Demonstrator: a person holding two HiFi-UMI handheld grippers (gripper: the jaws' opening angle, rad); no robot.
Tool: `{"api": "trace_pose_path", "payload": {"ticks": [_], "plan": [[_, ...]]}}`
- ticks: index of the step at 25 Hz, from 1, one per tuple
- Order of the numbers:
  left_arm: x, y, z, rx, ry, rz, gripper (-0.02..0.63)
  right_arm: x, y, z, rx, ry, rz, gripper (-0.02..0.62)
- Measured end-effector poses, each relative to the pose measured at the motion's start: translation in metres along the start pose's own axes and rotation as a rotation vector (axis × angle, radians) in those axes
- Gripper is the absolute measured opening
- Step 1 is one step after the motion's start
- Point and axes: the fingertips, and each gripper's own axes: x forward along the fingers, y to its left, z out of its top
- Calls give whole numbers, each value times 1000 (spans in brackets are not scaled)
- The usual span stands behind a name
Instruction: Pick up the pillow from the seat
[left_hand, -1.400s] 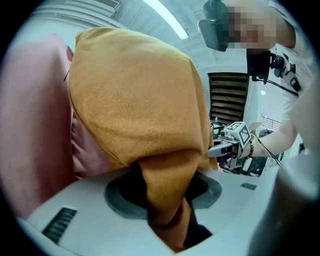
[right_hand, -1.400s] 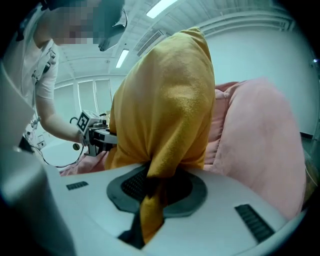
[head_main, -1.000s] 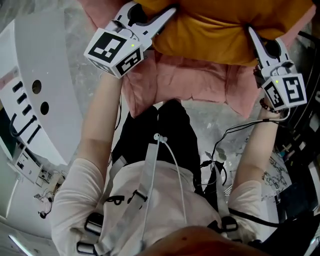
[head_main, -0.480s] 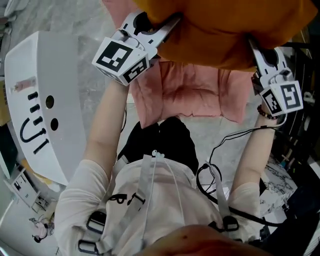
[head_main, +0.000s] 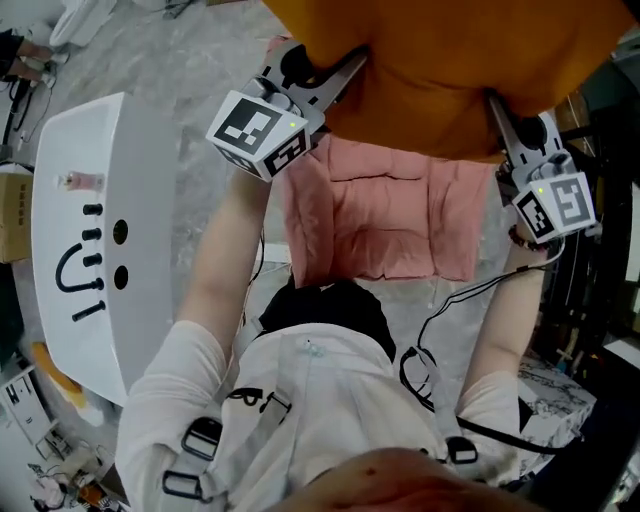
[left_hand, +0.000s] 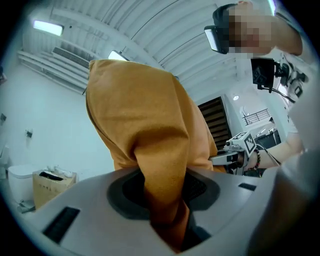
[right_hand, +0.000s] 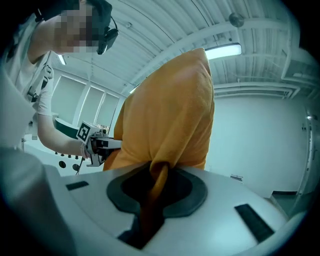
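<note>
An orange pillow (head_main: 450, 70) hangs in the air at the top of the head view, lifted clear of the pink seat cushion (head_main: 385, 215) below it. My left gripper (head_main: 345, 75) is shut on the pillow's left corner, and my right gripper (head_main: 497, 110) is shut on its right corner. In the left gripper view a thick fold of the orange pillow (left_hand: 150, 150) is pinched between the jaws. The right gripper view shows a thinner fold of the pillow (right_hand: 170, 120) caught between its jaws. Each gripper view shows the other gripper beyond the pillow.
A white curved panel (head_main: 90, 230) with black slots and holes stands at the left. Cables (head_main: 450, 300) trail over the grey floor at the right, next to a dark rack (head_main: 590, 300). A cardboard box (left_hand: 52, 182) sits by a far wall.
Both grippers have risen with the pillow, which now sits higher and farther from the seat. More of the pink cushion has come into sight beneath it. The white panel has shifted in the view.
</note>
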Motion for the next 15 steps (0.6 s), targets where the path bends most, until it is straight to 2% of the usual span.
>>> {"api": "trace_pose_path", "payload": {"ticks": [5, 10, 15], "plan": [[-9, -3, 51, 46, -68, -1, 155, -8, 8, 52, -64, -37, -8, 72], [-22, -9, 90, 61, -107, -7, 155, -20, 22, 90, -81, -39, -23, 72], [-38, -9, 146, 109, -161, -24, 155, -25, 38, 141, -101, -92, -41, 74]]}}
